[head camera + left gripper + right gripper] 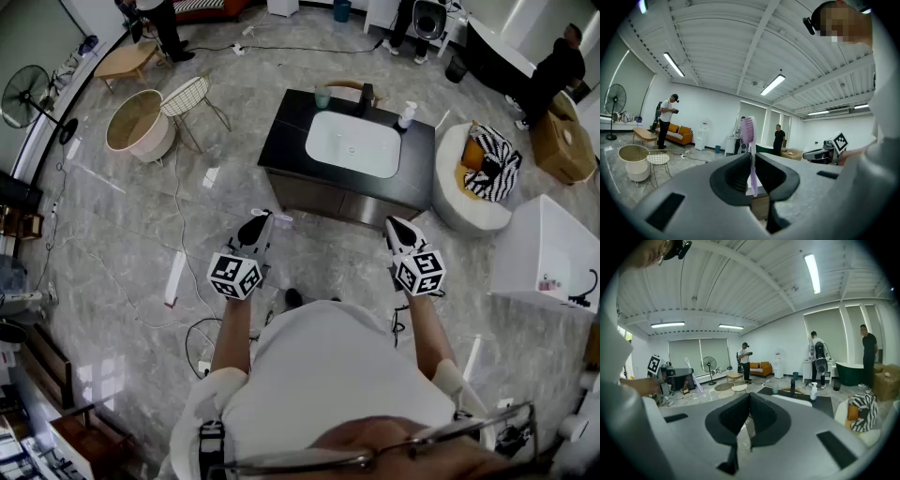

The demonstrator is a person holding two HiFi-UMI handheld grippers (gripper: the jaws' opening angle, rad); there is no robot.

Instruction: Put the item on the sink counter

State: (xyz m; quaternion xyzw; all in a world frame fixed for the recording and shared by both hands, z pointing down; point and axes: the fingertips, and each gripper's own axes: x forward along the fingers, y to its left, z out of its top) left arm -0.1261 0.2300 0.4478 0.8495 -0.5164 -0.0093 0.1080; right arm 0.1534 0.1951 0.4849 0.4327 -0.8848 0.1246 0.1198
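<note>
From the head view, a grey marble floor (122,234) spreads round one black sink counter (291,141) with a white basin (353,143). The counter stands ahead of both pairs of jaws, well apart from them. It carries one cup (322,97), one faucet (367,97) and one bottle (406,114). There are two grippers, the left gripper (265,219) and the right gripper (394,223).

In the left gripper view, the jaws are clamped on one purple toothbrush (749,133). Its long axis is upright, with the bristled head above the jaws and the handle tip below.

In the right gripper view, the jaws are pressed together with nothing between them. The counter lies ahead and to the right of them.
</note>
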